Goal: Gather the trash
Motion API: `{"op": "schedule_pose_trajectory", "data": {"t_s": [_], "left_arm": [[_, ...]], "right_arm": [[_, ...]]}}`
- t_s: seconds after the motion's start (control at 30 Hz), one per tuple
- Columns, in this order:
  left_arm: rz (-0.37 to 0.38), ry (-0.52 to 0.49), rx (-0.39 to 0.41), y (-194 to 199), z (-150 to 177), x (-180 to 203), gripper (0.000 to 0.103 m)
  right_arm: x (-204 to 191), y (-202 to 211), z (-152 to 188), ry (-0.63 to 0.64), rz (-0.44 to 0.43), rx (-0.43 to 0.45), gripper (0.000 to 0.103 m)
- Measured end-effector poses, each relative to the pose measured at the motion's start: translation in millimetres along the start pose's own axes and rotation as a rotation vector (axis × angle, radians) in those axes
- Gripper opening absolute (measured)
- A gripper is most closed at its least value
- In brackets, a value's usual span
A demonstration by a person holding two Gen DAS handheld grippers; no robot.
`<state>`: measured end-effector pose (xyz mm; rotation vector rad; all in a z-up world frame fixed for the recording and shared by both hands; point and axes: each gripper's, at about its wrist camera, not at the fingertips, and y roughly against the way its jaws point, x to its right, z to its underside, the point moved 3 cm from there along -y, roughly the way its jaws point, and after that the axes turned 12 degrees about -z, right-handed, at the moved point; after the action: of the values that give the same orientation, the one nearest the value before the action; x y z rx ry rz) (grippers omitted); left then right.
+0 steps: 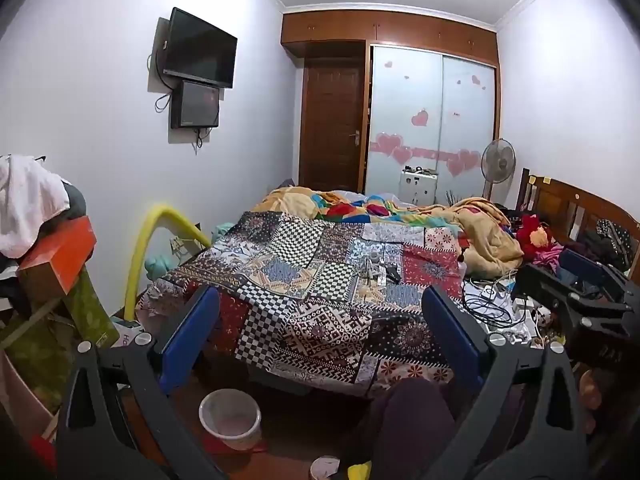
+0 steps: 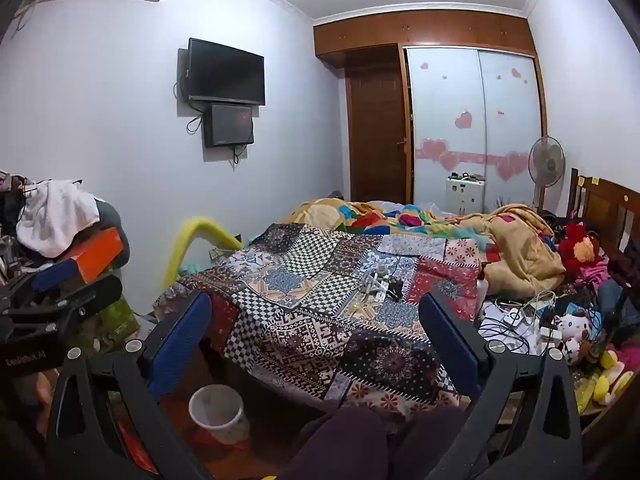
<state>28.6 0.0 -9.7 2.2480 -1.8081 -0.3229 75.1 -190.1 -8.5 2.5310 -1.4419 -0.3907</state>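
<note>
- Step: start of trash collection, nothing picked yet, judging by empty jaws.
- Left gripper (image 1: 320,340) spread fully, nothing between the blue pads; aimed slightly down at the bed (image 1: 320,280).
- Right gripper (image 2: 316,344) same: wide apart, empty, tilted slightly down toward the bed.
- Small items (image 1: 380,268) lie mid-bed on the patchwork cover; too small to tell if trash.
- White bin (image 1: 230,418) on floor at bed's near foot, looks empty.
- Next: probably reach forward over the bed, close on one scrap, carry it back to bin.
</note>
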Motion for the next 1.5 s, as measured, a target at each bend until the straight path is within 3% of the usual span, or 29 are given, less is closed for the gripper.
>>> {"op": "schedule_pose_trajectory", "data": {"t_s": [0.23, 1.5], "left_arm": [[-0.001, 0.002, -0.043, -2, 8, 3, 0.102], [-0.004, -0.005, -0.057, -8, 7, 0, 0.102]], "right_arm": [[-2, 0, 1, 0.004, 0.0, 0.0, 0.103], [-3, 1, 0, 0.001, 0.008, -0.001, 0.103]]}}
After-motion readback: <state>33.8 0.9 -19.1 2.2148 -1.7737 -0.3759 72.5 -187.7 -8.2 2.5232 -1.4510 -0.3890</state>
